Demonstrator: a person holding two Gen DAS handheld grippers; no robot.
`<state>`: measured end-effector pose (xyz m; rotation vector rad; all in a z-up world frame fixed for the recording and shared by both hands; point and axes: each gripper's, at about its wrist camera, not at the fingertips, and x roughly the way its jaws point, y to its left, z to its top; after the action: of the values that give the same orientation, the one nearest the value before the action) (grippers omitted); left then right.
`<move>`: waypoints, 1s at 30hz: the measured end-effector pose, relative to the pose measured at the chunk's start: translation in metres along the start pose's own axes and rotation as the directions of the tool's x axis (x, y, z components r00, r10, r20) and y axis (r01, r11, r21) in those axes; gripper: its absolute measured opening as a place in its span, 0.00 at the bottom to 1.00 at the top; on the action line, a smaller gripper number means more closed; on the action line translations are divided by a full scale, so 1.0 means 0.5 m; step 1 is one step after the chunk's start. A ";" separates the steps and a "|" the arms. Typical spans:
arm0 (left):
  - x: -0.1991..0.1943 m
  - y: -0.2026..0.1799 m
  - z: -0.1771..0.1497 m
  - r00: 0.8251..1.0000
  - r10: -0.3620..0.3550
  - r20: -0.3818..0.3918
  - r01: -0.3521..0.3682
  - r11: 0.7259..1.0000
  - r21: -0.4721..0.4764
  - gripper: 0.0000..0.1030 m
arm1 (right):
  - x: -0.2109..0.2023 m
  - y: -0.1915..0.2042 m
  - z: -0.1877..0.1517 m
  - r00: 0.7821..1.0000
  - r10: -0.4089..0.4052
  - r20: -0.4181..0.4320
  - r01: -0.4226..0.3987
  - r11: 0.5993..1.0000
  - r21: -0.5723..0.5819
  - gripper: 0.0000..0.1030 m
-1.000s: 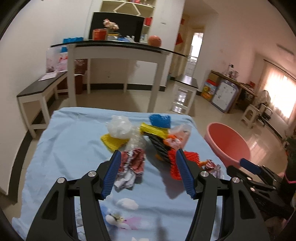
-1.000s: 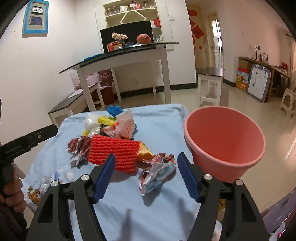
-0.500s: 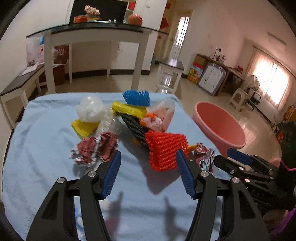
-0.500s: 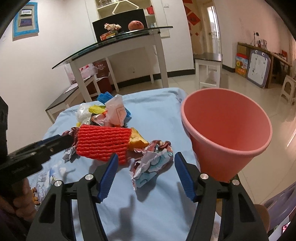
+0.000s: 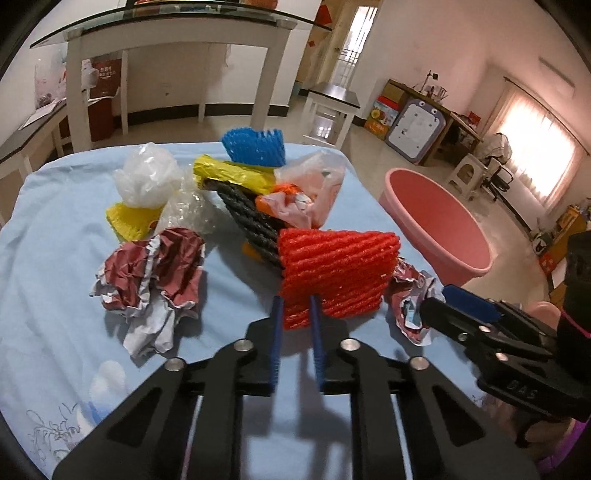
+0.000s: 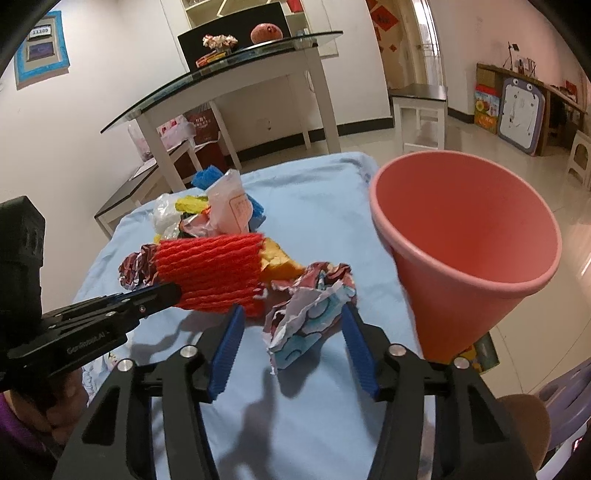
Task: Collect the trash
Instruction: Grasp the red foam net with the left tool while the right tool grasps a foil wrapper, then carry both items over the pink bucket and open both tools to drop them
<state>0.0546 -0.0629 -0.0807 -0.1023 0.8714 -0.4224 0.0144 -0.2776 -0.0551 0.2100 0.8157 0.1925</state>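
Note:
My left gripper [image 5: 295,314] is shut on the near edge of a red foam net sleeve [image 5: 336,269], which also shows in the right wrist view [image 6: 210,273]. My right gripper [image 6: 291,332] is open, its fingers on either side of a crumpled printed wrapper [image 6: 310,310] on the blue cloth; that wrapper shows at the right in the left wrist view [image 5: 410,295]. A pink bucket [image 6: 465,243] stands at the table's right edge, also in the left wrist view [image 5: 436,225].
More trash lies behind: a crumpled maroon wrapper [image 5: 151,273], yellow net [image 5: 133,221], clear plastic [image 5: 147,177], black net [image 5: 251,221], yellow wrapper [image 5: 232,173], blue net [image 5: 255,146], pink bag [image 5: 310,195]. The blue cloth [image 5: 48,258] covers the table. A glass-topped table [image 5: 177,26] stands behind.
My left gripper moved forward and shut on the red net sleeve. My right gripper advanced until its open fingers flank the printed wrapper.

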 end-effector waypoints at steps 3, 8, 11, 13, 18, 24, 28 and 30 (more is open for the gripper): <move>-0.005 -0.003 -0.004 1.000 -0.018 0.013 0.018 1.000 0.014 0.06 | 0.008 0.002 -0.005 1.000 -0.005 -0.015 0.005 1.000 0.003 0.44; -0.031 -0.007 -0.007 0.998 -0.044 0.038 0.042 0.999 0.032 0.05 | 0.017 -0.009 -0.013 0.999 0.007 -0.047 -0.006 0.999 0.035 0.17; -0.057 -0.013 -0.011 0.997 -0.057 0.057 0.055 0.997 0.046 0.05 | 0.008 -0.014 -0.016 0.999 0.019 -0.039 -0.018 0.999 0.047 0.04; -0.074 -0.015 -0.009 0.995 -0.059 0.075 0.054 0.997 0.060 0.05 | -0.003 -0.016 -0.017 0.999 0.036 -0.022 -0.035 0.998 0.048 0.03; -0.117 -0.018 -0.007 0.991 -0.056 0.120 0.046 0.996 0.081 0.05 | -0.038 -0.022 -0.017 0.997 0.073 0.031 -0.074 0.997 0.037 0.02; -0.153 -0.032 0.009 0.985 -0.055 0.163 0.038 0.994 0.101 0.05 | -0.082 -0.035 -0.012 0.995 0.062 0.084 -0.064 0.998 0.022 0.02; -0.152 -0.065 0.028 0.980 -0.076 0.183 0.051 0.989 0.137 0.05 | -0.109 -0.055 0.008 0.990 0.047 0.136 -0.053 0.998 0.040 0.02; -0.148 -0.080 0.040 0.978 -0.093 0.187 0.065 0.986 0.151 0.05 | -0.122 -0.070 0.018 0.987 0.030 0.158 -0.038 0.998 0.046 0.02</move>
<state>0.0153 -0.0716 -0.0041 -0.0436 0.6438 -0.5398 -0.0166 -0.3277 -0.0155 0.2821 0.6604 0.1855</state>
